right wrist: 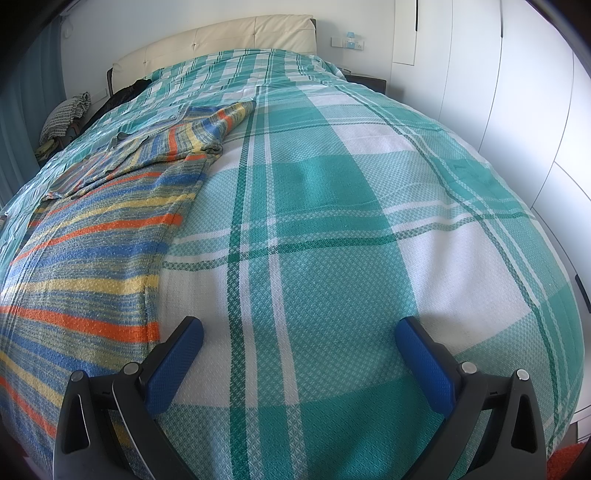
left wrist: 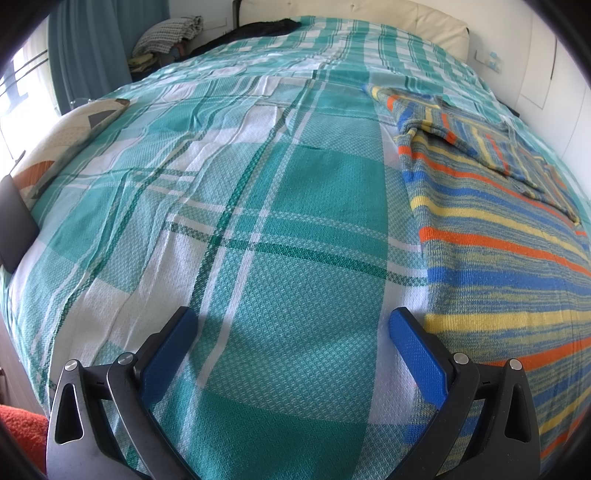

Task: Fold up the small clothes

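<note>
A bed under a teal-and-white plaid bedspread [right wrist: 332, 229] fills the room, with a cream padded headboard [right wrist: 221, 40] against a white wall [right wrist: 373, 22], white cupboard doors [right wrist: 517, 110] to the right, and blue curtains [left wrist: 88, 48] beside a bright window [left wrist: 22, 81] on the left

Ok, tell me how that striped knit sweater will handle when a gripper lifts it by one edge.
The striped knit sweater will probably be floppy: it lies flat and its sleeve is folded over limply. It will likely sag and stretch from a single pinch, given the loose knit. It may drag on the textured plaid bedspread rather than slide.
</note>
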The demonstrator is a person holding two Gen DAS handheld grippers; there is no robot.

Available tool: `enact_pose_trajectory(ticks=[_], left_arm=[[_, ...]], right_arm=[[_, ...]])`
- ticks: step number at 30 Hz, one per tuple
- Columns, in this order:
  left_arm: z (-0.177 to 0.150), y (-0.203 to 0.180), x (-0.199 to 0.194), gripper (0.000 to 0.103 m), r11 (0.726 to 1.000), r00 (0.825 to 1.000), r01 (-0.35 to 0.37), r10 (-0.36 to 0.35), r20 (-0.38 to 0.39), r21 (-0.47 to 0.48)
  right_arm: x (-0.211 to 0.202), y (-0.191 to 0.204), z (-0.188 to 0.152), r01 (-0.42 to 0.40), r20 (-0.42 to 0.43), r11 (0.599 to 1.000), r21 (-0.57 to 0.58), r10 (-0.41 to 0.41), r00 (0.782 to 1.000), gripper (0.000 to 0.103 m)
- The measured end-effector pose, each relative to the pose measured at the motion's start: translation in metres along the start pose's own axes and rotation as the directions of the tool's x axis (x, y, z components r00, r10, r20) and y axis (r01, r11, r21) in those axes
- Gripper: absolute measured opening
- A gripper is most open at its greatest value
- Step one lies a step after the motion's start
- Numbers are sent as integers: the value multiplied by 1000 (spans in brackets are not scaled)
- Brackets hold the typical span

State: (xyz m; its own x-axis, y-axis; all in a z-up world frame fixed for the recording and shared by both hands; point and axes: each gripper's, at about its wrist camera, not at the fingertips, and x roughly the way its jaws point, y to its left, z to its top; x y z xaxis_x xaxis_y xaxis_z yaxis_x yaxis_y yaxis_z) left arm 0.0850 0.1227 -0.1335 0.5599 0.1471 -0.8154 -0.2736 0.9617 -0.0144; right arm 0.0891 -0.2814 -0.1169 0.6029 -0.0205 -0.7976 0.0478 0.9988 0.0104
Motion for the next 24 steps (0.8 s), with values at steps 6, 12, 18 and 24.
enact_pose_trajectory(ticks=[6,12,18,24], left_arm=[[0,0,0,103,1000,1000,0,0,1,1],[0,0,0,103,1000,1000,-1,1,2,2],[6,7,-6,102,999,999,32,-33,-40,-15],[-11,13,-47,101,983,960,182,-185,-212,-34]], right_arm=[[0,0,0,0,0,1000,0,0,1000,103],[0,0,0,1,0,1000,0,-1,1000,103],[0,-1,2,-8,-12,1000,0,8,1000,103],[-42,-21,22,-140,-94,984,108,150,984,102]])
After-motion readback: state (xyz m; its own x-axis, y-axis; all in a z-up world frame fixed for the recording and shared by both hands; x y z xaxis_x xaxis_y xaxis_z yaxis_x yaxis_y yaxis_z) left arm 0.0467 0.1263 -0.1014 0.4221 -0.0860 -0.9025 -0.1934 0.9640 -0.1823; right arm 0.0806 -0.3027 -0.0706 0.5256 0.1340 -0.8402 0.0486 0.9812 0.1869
